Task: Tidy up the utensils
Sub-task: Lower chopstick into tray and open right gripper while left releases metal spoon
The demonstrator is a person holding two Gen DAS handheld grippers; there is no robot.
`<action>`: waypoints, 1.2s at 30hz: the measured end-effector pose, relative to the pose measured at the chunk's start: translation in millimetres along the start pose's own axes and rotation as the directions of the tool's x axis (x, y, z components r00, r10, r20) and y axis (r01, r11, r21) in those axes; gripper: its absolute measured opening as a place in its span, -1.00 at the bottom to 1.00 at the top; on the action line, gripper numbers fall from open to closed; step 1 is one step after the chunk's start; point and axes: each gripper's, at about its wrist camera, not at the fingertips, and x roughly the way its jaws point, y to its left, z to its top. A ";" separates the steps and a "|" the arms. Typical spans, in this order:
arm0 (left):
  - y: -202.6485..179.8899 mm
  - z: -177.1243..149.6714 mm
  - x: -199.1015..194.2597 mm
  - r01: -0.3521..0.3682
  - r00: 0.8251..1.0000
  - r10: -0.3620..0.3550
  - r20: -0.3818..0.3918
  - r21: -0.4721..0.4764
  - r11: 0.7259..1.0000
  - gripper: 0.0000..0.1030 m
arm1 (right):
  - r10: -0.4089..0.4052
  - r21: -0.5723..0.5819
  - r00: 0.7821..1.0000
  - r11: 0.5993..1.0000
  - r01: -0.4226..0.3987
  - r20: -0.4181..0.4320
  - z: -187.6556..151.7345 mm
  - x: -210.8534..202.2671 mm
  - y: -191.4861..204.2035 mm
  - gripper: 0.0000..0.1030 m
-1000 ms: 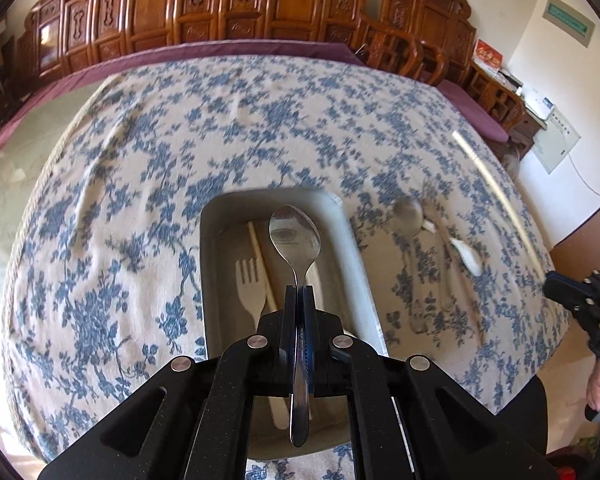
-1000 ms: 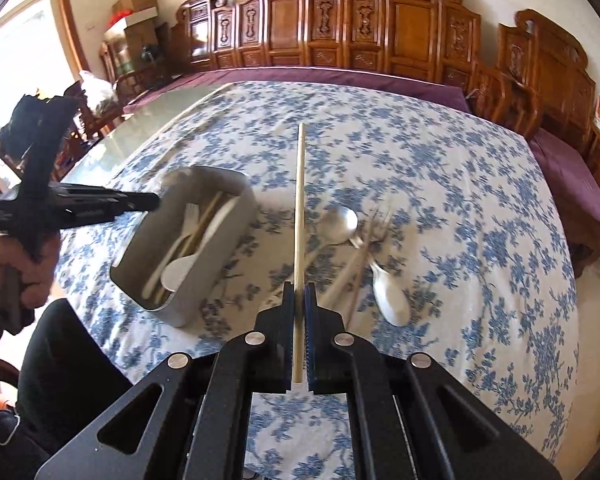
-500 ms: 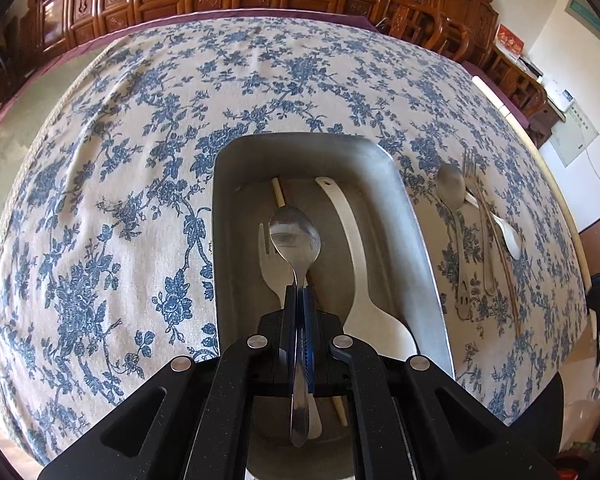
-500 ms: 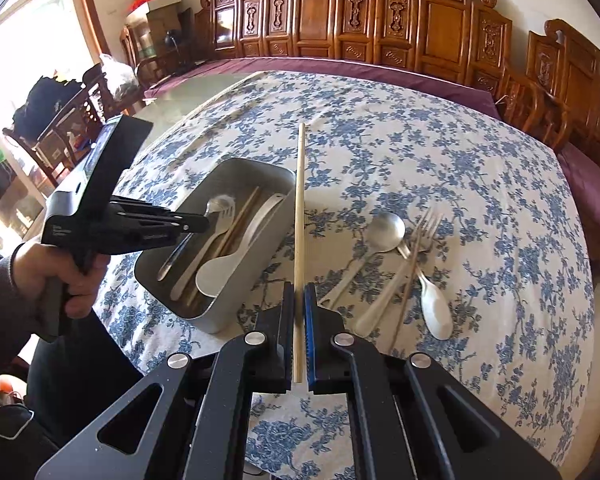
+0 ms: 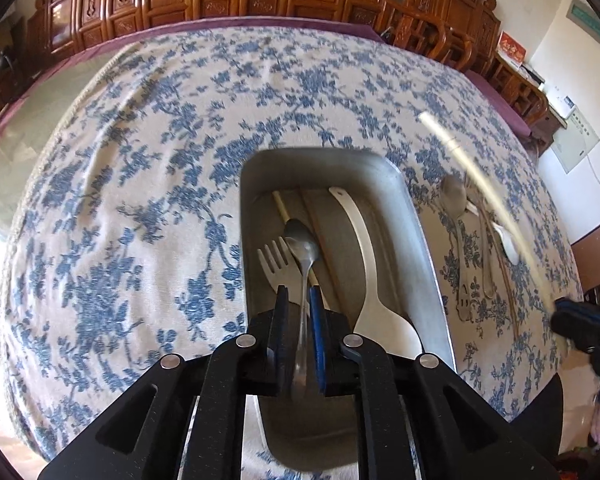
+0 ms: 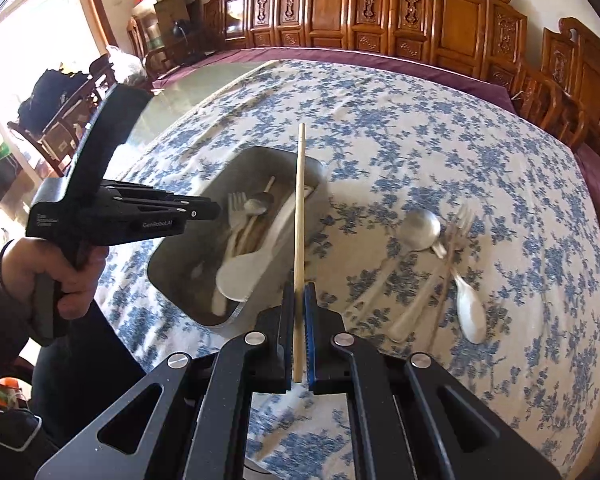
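A metal tray point(image 5: 420, 216) point(image 6: 172, 256) sits on the floral tablecloth and holds a white fork point(image 5: 274, 264), a white spoon point(image 5: 364, 248) and a chopstick point(image 5: 280, 204). My left gripper point(image 5: 299, 292) point(image 6: 216, 212) hovers over the tray with its jaws opening. A metal spoon point(image 5: 302, 240) point(image 6: 258, 204) hangs loose between them, tilted, its bowl down in the tray. My right gripper point(image 6: 299, 288) point(image 5: 580, 324) is shut on a wooden chopstick point(image 6: 300, 200), which points out over the tray's right rim.
To the right of the tray, a metal spoon point(image 6: 420, 228), a metal fork point(image 6: 456, 224), a white spoon point(image 6: 470, 312) and another chopstick lie on the cloth. A person's hand point(image 6: 72, 276) holds the left gripper. Carved wooden chairs point(image 6: 380, 12) ring the table's far side.
The left jaws have parted and the metal spoon has tipped down into the tray. The right gripper has carried its chopstick leftward, nearer the tray.
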 end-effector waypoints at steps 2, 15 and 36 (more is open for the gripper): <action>3.0 -0.7 -8.0 -0.005 1.000 0.005 0.013 -0.001 1.000 -0.72 | 0.012 0.001 1.000 1.000 -0.012 -0.003 1.2 4.8 6.4 -0.89; 28.2 -7.6 -57.2 -0.063 0.994 0.064 0.091 -0.015 0.998 -0.70 | 0.065 0.060 0.997 0.996 -0.063 -0.047 16.6 45.5 39.2 -0.89; 40.0 -21.1 -81.7 -0.088 0.989 0.089 0.119 -0.016 0.996 -0.69 | 0.084 0.192 0.994 0.979 -0.070 -0.066 24.1 89.0 44.4 -0.85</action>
